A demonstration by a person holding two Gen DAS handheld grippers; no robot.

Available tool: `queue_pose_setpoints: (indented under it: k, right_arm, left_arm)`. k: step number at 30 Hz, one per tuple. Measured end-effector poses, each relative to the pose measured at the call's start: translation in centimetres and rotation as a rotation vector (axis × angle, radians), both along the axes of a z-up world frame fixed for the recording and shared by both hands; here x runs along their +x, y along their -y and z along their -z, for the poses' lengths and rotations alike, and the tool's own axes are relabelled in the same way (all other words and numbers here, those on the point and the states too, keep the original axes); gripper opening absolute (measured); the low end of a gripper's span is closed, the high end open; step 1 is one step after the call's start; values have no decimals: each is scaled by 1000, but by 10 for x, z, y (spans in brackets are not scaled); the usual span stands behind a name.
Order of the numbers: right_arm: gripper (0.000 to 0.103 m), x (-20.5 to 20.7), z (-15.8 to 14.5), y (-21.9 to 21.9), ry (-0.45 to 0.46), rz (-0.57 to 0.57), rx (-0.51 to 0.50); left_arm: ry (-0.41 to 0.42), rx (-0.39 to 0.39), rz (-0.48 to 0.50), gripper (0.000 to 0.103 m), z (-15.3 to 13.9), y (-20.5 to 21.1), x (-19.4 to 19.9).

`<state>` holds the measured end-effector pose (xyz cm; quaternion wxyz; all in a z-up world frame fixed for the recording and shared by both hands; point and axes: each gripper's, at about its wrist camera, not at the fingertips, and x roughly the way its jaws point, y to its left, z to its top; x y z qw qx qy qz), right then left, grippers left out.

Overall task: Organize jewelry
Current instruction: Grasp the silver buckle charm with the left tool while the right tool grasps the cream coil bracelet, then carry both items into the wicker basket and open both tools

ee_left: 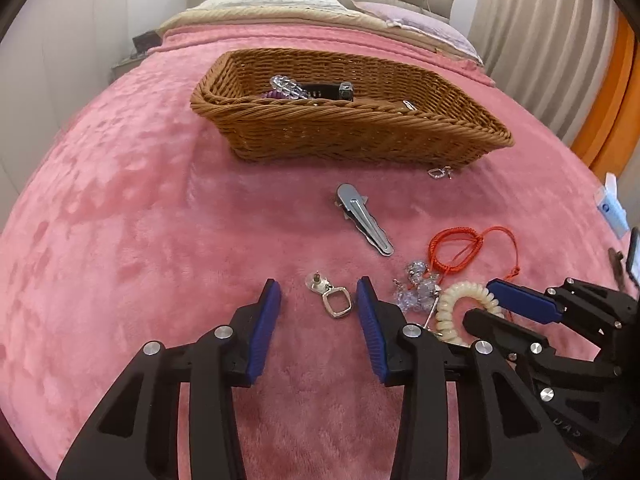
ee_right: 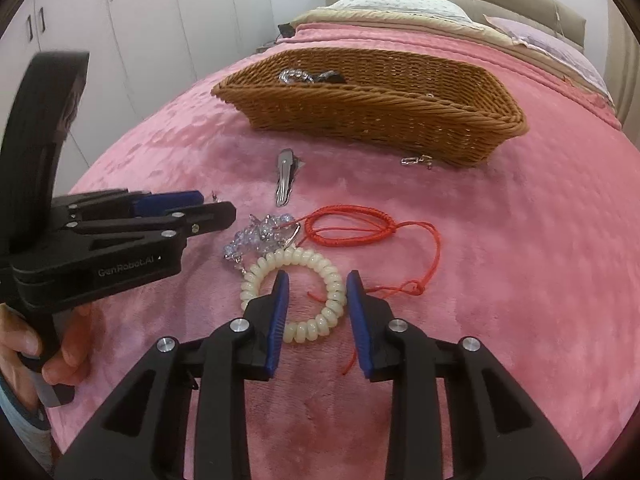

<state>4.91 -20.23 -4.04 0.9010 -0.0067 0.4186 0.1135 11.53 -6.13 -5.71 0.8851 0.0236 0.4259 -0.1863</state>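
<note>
My left gripper (ee_left: 319, 286) is open, its blue pads on either side of a silver square-drop earring (ee_left: 334, 298) on the pink blanket. My right gripper (ee_right: 318, 278) is open, straddling the right side of a cream spiral hair tie (ee_right: 294, 294); it also shows in the left wrist view (ee_left: 500, 300). A clear crystal bracelet (ee_right: 260, 236), a red cord bracelet (ee_right: 352, 226) and a silver hair clip (ee_left: 366, 220) lie nearby. A wicker basket (ee_left: 360, 136) behind holds a crystal bracelet (ee_left: 286, 86) and a dark item.
A small silver earring (ee_left: 440, 172) lies against the basket's front right corner. The pink blanket (ee_left: 120, 220) covers the bed; pillows and headboard are at the far end. White wardrobes (ee_right: 140, 20) stand left. The left gripper (ee_right: 192, 208) is beside the crystal bracelet.
</note>
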Motion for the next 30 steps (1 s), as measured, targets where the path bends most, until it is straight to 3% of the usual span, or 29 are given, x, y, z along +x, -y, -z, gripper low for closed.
queue_pose_setpoints:
  k: [3, 6, 8, 22, 30]
  right_arm:
    - [27, 0, 1, -4, 3, -5, -23]
    - [13, 1, 2, -7, 4, -15, -31]
    - [11, -1, 2, -9, 10, -29, -35]
    - [10, -18, -12, -8, 84, -89, 9]
    - [10, -34, -28, -4, 147, -104, 33]
  left_arm:
    - [11, 14, 0, 33, 0, 1, -3]
    - [20, 17, 2, 22, -1, 2, -5]
    - [23, 7, 4, 12, -1, 1, -6]
    - [106, -27, 25, 12, -14, 0, -21]
    - [181, -84, 37, 12, -31, -6, -33]
